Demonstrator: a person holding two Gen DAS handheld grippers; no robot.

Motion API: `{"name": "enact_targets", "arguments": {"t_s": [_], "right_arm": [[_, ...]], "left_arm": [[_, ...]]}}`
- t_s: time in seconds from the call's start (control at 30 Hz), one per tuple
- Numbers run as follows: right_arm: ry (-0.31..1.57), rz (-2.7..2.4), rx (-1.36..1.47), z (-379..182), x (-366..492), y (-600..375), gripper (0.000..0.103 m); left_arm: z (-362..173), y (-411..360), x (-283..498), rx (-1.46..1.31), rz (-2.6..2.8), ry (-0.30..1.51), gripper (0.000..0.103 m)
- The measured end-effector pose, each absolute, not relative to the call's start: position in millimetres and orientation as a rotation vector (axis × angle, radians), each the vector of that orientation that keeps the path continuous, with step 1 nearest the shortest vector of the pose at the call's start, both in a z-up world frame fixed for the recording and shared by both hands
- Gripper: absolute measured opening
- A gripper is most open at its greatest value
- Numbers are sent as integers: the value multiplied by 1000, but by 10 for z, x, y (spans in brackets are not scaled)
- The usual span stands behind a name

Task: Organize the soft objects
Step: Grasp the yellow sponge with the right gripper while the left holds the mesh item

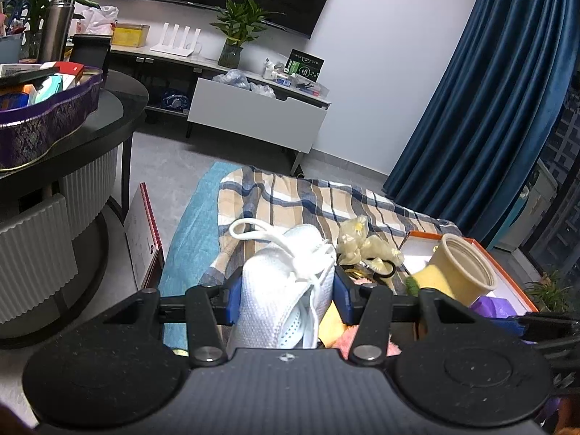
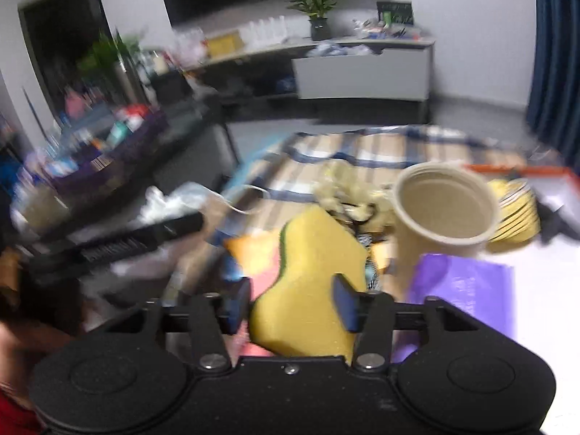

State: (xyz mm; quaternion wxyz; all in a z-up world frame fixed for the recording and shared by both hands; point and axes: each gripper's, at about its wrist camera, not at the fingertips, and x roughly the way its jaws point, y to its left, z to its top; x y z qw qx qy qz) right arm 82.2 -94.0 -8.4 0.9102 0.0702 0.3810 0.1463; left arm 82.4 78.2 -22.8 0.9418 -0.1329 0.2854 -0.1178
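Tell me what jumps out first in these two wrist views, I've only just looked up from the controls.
The white mesh drawstring bag dominates the left wrist view, clamped upright in the left gripper. In the blurred right view, a yellow sponge with a green edge sits between the right gripper fingers; whether they press on it is unclear. Just beyond, a tan paper cup tilts its mouth toward the camera, over the orange-rimmed box on the plaid cloth.

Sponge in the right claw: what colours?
Yellow sponge with a thin green scrub layer along one edge; the right wrist view shows it best, though blurred.
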Motion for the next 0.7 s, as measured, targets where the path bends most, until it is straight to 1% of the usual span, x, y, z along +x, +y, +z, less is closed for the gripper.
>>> {"name": "enact_targets", "arguments": {"t_s": [0.1, 0.23, 0.3, 0.33, 0.37, 0.43, 0.57, 0.63, 0.7], "right_arm": [[795, 223, -25, -134, 799, -749, 69], [782, 179, -156, -219, 807, -589, 69], [782, 158, -223, -283, 819, -530, 64], [777, 153, -240, -299, 808, -510, 59], [762, 156, -243, -303, 782, -499, 53], [724, 172, -230, -250, 730, -517, 48], [651, 213, -138, -38, 690, -633, 47], [636, 227, -95, 50, 684, -697, 46], [639, 269, 8, 109, 690, -821, 47]], "left_arm": [[-259, 765, 835, -264, -246, 591, 50], [-257, 761, 832, -259, -251, 591, 50], [-246, 763, 816, -261, -250, 588, 50], [-241, 763, 805, -262, -248, 587, 50], [-232, 757, 797, -263, -246, 586, 50], [-212, 752, 776, -268, -244, 582, 50], [-135, 709, 719, -274, -243, 570, 50], [-110, 678, 691, -268, -246, 566, 50], [-85, 653, 668, -266, -240, 565, 50]]}}
